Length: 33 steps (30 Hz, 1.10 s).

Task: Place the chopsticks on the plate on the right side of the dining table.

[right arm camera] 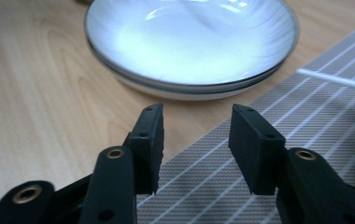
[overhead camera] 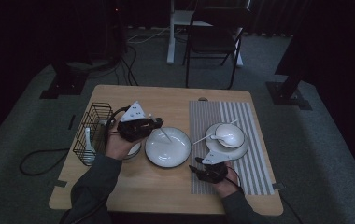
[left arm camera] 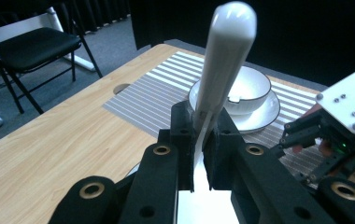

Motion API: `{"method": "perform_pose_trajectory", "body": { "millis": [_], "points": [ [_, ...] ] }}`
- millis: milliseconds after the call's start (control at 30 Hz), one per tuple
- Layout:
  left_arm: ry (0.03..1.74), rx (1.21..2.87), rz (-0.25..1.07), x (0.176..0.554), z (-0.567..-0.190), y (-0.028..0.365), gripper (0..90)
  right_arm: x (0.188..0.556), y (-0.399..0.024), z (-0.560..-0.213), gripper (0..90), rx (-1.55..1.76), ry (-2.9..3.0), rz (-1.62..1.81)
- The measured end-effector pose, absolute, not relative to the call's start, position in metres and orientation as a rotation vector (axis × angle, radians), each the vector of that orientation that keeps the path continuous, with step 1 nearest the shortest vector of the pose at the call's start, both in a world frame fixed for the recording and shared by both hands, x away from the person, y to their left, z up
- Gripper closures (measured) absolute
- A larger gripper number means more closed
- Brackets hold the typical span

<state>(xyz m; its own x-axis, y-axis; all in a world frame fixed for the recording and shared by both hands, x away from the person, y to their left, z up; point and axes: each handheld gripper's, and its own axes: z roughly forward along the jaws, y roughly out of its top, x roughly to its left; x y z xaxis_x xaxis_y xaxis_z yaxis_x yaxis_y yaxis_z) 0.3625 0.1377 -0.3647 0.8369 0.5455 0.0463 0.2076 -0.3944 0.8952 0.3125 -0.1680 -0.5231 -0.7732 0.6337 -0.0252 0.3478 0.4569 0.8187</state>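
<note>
- The white spoon is clamped by its handle in the left tongs, above the empty white plate at table centre.
- At 3 o'clock of that plate, the right tongs stand apart, gripping nothing, over the striped placemat.
- No legible writing anywhere.

Bare tabletop lies open along the near edge, between the two forearms. The wire basket blocks the left side, with the left gripper and its white spoon just beside it, over the rim of the wide plate. On the striped mat, the bowl on its saucer stands ahead of the right gripper; the mat's near right corner is free.
</note>
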Motion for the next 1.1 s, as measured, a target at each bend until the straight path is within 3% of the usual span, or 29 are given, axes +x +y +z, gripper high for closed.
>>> {"method": "perform_pose_trajectory", "body": {
  "millis": [267, 567, 1100],
  "points": [
    [0.533, 1.985, 0.372, 0.360, -0.366, 0.129, 83.8, 0.315, -0.168, -0.517, 62.6, 0.854, 2.350, 1.241],
    [0.475, 2.006, 0.326, 0.353, -0.362, 0.114, 83.8, 0.316, -0.155, -0.513, 62.8, 0.842, 2.327, 1.265],
    [0.408, 1.980, 0.150, 0.349, -0.361, 0.101, 83.8, 0.321, -0.145, -0.511, 70.9, 0.815, 2.290, 1.253]
  ]
}}
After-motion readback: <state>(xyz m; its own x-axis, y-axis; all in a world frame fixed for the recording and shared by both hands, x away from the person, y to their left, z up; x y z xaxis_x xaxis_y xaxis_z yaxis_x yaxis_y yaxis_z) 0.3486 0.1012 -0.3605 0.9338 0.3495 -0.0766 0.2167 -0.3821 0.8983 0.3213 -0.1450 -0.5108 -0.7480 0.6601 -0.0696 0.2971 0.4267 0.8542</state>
